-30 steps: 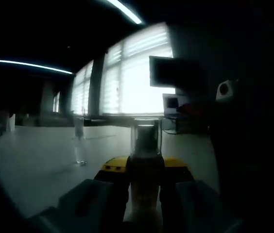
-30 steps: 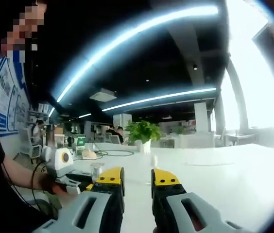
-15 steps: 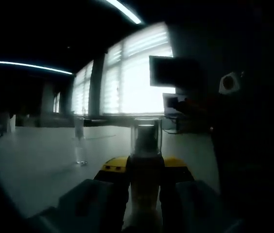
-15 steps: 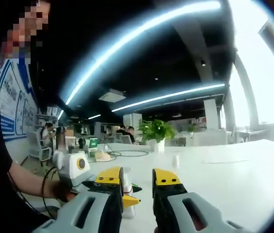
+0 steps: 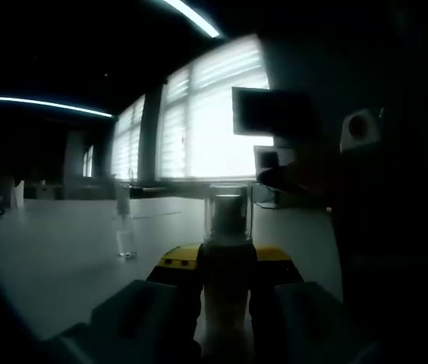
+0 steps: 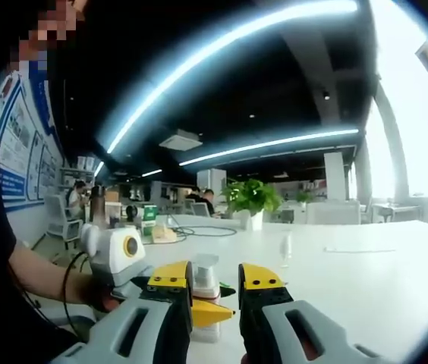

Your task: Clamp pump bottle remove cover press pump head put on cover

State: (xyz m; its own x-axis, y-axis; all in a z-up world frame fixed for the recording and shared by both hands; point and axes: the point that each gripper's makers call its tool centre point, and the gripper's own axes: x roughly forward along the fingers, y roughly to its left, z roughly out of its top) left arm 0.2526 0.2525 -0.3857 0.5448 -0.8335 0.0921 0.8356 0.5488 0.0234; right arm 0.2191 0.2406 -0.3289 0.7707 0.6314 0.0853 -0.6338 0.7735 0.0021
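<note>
Office windows glow behind my white desk (image 5: 62,250). Low centre in the left gripper view, my left claw (image 5: 227,265) clamps the pale upright pump bottle (image 5: 225,303), clear cylindrical cover (image 5: 228,212) still on. My right claw (image 6: 215,284), jaws narrowly parted and empty, faces that cover (image 6: 203,274) just ahead, nearer it.

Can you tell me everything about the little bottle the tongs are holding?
The pump bottle stands upright, squeezed between the left tongs with yellow tips. Its body looks pale and dim against the bright windows. A clear, see-through cover still sits on top, with the pump head showing as a shape inside. The right tongs are open, close beside it.
</note>
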